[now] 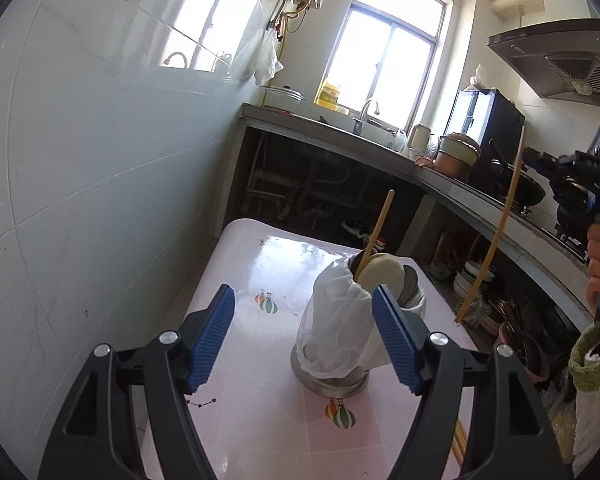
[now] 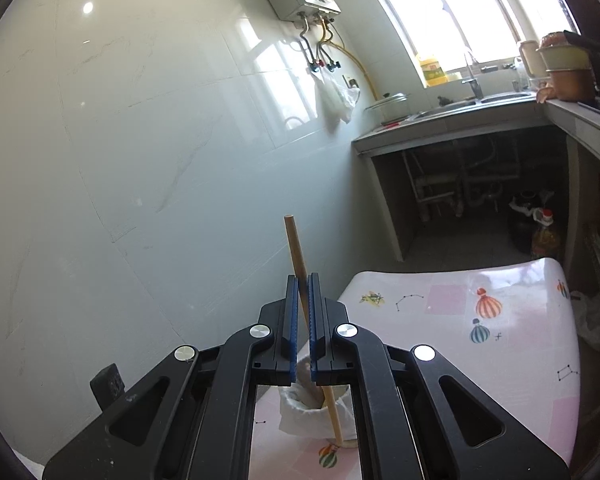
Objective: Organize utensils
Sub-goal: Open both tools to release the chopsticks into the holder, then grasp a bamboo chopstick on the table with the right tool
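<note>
My right gripper (image 2: 303,320) is closed on a wooden chopstick (image 2: 296,252), and the blue pads (image 2: 293,332) press it from both sides. The stick goes up above the fingers, a little tilted, and its lower end comes out below them. Under the gripper stands a holder wrapped in a white bag (image 2: 300,416) on the table with balloon pictures (image 2: 500,320).
</note>
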Demonstrator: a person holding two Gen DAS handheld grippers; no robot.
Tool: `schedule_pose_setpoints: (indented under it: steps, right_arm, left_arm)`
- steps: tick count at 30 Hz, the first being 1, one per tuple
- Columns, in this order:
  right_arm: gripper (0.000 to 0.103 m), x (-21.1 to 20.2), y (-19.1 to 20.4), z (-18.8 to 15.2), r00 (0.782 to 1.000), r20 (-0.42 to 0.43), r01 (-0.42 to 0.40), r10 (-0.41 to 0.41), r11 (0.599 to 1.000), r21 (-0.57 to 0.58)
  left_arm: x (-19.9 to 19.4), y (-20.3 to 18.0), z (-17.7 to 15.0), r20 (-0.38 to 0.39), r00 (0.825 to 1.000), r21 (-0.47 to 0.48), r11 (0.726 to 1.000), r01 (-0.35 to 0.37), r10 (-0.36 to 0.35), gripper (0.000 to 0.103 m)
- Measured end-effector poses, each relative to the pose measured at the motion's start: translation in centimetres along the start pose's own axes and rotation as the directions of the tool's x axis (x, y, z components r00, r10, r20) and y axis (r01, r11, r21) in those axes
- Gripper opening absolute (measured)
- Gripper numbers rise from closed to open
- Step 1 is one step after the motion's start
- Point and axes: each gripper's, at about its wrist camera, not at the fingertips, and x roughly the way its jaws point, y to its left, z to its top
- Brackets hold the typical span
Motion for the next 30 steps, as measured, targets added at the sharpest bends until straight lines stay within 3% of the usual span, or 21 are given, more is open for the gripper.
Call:
schedule_pose_setpoints:
  steps: [9,13,16,19,24,28,30]
  right_arm:
    - [0.001,3.6,0.6,0.2,0.999,-0.044,-0.024,0.024,1.000,0.007]
    - [0.003,2.6,-0.4,-1.4,0.998,-0.066,0.025,-0.024,1.000,0.002]
    - [0.010,3.0,-2.6,-3.6,0.986,-0.151,0.076,-0.071,0.997,0.032]
    - [0.017,3.4,-4.9,-6.1,0.957,-0.239,0.172,-0.165,0.985,0.010]
    - [0.031,5.3,-8.5,-9.4,0.877,-0.335,0.309,-0.344,0.938,-0.154]
    - [0.041,8.4,-12.8,-10.5,0.822,-0.342,0.352,-0.456,0.878,-0.324]
    - [0.048,10.6,-15.7,-10.7,0.804,-0.371,0.332,-0.465,0.868,-0.369]
  left_arm:
    - [-1.6,1.5,-2.0,-0.001,0.999,-0.004,0.999,-0.035,0.035,0.069]
    - [-1.6,1.6,-2.4,-0.006,0.999,0.003,0.999,-0.033,0.033,0.070]
    - [-0.6,2.0,-2.6,-0.040,0.999,-0.023,0.999,-0.030,0.029,0.070]
    - [-0.1,2.1,-2.9,-0.060,0.998,-0.043,0.999,-0.021,0.018,0.070]
    - [0.4,1.7,-3.6,-0.088,0.996,-0.037,0.999,-0.031,0.028,0.070]
    - [0.9,1.0,-4.3,-0.121,0.992,-0.018,0.999,-0.042,0.039,0.070]
    - [1.3,0.7,-4.7,-0.144,0.988,-0.008,0.999,-0.051,0.050,0.070]
